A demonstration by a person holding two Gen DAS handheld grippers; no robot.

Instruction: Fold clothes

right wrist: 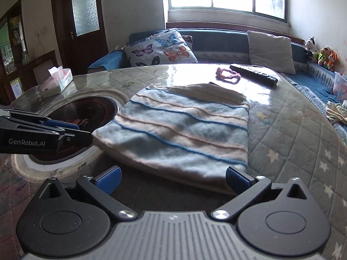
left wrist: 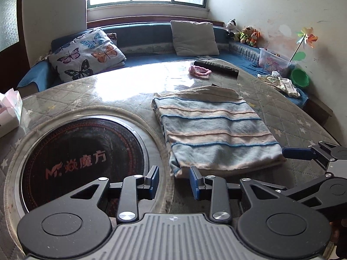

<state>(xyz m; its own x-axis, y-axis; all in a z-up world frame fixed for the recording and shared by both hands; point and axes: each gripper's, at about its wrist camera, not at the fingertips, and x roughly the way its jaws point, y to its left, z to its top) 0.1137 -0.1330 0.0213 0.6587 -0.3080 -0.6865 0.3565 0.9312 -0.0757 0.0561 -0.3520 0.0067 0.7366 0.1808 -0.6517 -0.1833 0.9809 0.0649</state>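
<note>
Both tongs [left wrist: 174,182] [right wrist: 172,178] gape empty just short of folded striped cloth [left wrist: 214,130]

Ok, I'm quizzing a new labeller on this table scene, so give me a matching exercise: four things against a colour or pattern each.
Things:
1. folded towel
2. remote control
3. hair tie
4. front cushion

Descriptions:
A. pink
B. butterfly print
C. blue and peach stripes
D. black

Pairs: 1-C, 2-D, 3-A, 4-B
</note>
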